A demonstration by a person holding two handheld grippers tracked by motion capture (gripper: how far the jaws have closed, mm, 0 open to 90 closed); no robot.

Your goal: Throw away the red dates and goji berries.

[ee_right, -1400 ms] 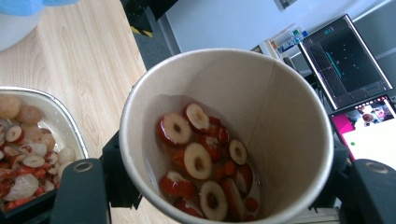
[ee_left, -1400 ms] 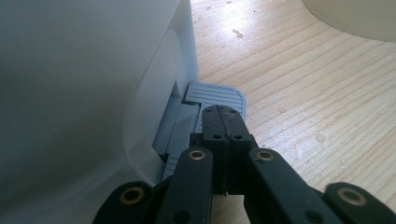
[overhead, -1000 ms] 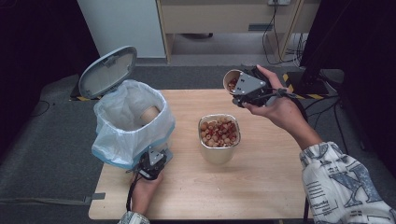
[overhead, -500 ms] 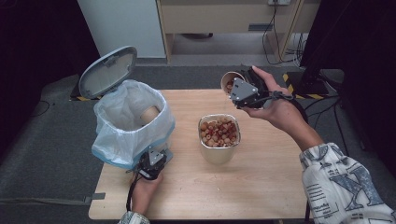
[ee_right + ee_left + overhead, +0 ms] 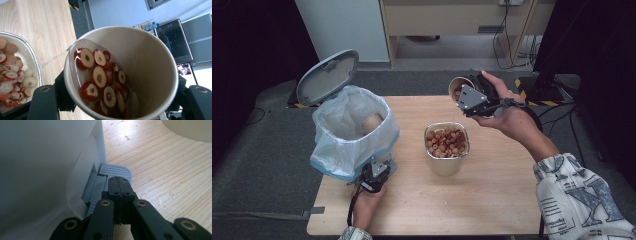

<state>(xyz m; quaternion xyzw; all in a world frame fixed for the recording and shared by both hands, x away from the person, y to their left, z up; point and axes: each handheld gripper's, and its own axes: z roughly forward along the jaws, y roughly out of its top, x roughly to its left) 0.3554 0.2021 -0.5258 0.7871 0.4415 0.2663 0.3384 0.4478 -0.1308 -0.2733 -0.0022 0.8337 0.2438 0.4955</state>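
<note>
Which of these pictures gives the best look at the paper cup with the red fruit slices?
The right gripper view: the paper cup is close up between that gripper's jaws, tilted, its fruit slices plain. The high view shows it small, partly behind the right gripper. The left gripper view looks at the bin's pedal instead.

You're clearly in some lab or office setup: wooden table (image 5: 492, 200) on grey carpet (image 5: 257, 165), black curtains, loose cables, a monitor (image 5: 175, 40) behind.
</note>
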